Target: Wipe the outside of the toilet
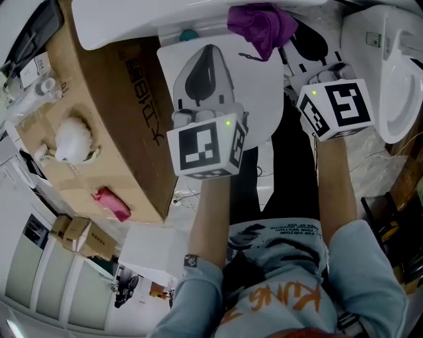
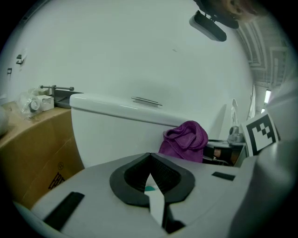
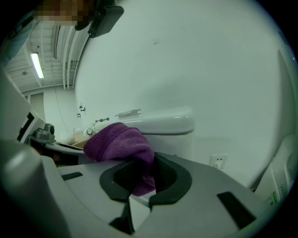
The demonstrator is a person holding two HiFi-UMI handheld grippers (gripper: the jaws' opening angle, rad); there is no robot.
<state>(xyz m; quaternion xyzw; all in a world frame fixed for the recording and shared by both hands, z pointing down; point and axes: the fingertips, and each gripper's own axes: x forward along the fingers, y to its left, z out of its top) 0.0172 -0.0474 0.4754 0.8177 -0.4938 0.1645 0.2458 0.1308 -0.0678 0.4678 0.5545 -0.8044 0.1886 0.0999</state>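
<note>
Head view with both gripper views: purple cloth (image 1: 261, 23) held at the toilet tank (image 1: 132, 20).
The right gripper (image 1: 281, 46) is seen clamped on the purple cloth (image 3: 121, 144), a fold of which is pinched between its dark pads while the rest bulges above the right gripper (image 3: 148, 162). The left gripper (image 1: 209, 53) is shown closed and empty, its jaw tips meeting with nothing between them in the left gripper view (image 2: 149, 155). The white toilet tank (image 2: 116, 130) is placed against a pale wall (image 2: 139, 56), with a cardboard box (image 1: 112, 112) just beside it. The cloth (image 2: 186, 139) is held just in front of the tank (image 3: 163, 123); contact with the tank cannot be determined.
</note>
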